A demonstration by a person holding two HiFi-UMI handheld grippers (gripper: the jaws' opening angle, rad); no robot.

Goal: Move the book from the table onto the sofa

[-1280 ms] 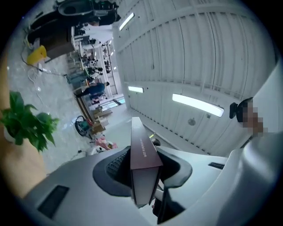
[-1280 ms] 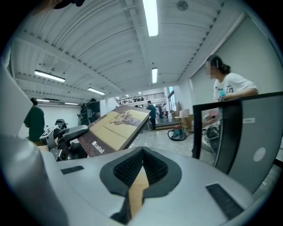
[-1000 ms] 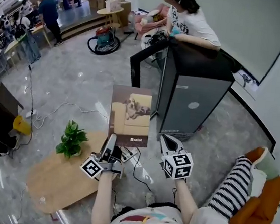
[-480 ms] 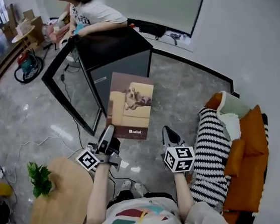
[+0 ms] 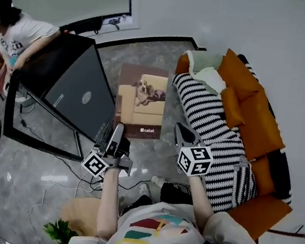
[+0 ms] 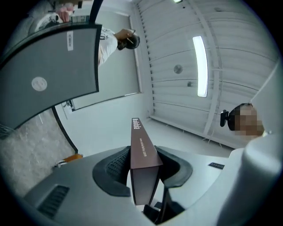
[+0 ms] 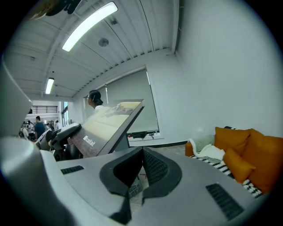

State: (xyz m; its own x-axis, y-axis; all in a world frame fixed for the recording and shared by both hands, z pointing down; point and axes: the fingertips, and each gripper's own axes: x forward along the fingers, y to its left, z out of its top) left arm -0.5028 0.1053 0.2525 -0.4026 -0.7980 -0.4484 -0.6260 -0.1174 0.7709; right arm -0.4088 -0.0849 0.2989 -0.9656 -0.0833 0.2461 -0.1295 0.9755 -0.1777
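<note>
The book [image 5: 140, 100], brown with a dog on a sofa on its cover, stands upright in the air, gripped at its lower edge by my left gripper [image 5: 116, 133]. In the left gripper view the book's spine [image 6: 141, 148] sits clamped between both pads of the left gripper [image 6: 143, 167]. My right gripper [image 5: 182, 132] hovers beside the book, apart from it, jaws shut with nothing in them [image 7: 142, 152]. The orange sofa [image 5: 251, 125] with a black-and-white striped blanket [image 5: 212, 126] lies just right of the book. The right gripper view shows the book [image 7: 106, 123] at left and the sofa [image 7: 247, 154] at right.
A tall black cabinet [image 5: 62, 91] stands left of the book, with a person [image 5: 14, 35] leaning on it. The wooden table [image 5: 80, 215] and a green plant [image 5: 59, 231] are behind, at the bottom. Cables [image 5: 135, 172] lie on the grey floor.
The whole view has swung from the wooden table round to the sofa. Both grippers moved with it, the left one still holding the book upright.
</note>
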